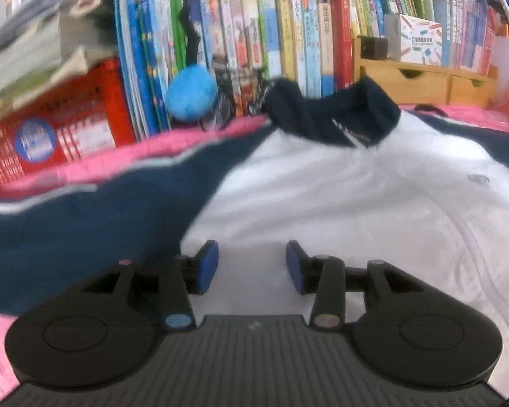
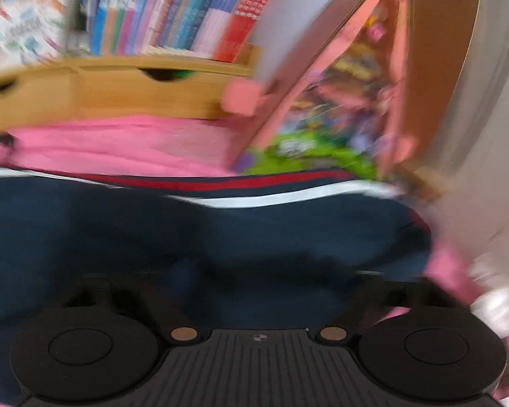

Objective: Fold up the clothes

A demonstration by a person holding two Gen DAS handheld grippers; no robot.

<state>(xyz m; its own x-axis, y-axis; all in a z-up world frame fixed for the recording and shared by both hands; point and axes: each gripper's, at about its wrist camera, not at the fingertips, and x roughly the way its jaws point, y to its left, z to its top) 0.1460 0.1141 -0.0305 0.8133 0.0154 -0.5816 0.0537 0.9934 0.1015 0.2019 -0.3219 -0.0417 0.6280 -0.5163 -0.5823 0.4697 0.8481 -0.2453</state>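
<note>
A jacket with a white body [image 1: 339,196], a navy sleeve [image 1: 85,230] and a navy collar [image 1: 332,108] lies spread on a pink cover [image 1: 152,149]. My left gripper [image 1: 251,268] hovers low over the white front panel near the sleeve seam. Its blue pads [image 1: 207,266] stand apart, and only the flat fabric under them shows in the gap. In the right wrist view a navy sleeve [image 2: 220,237] with red and white stripes fills the middle. My right gripper [image 2: 264,274] sits over it. Its fingers are a dark smear against the navy cloth, so their gap is unreadable.
A packed row of books [image 1: 271,34] lines the back, beside a red box [image 1: 57,129] and a blue pompom [image 1: 191,93]. A wooden drawer unit [image 2: 118,91] and a leaning pink picture box [image 2: 349,101] stand behind the right sleeve. A pale wall [image 2: 492,135] closes the right.
</note>
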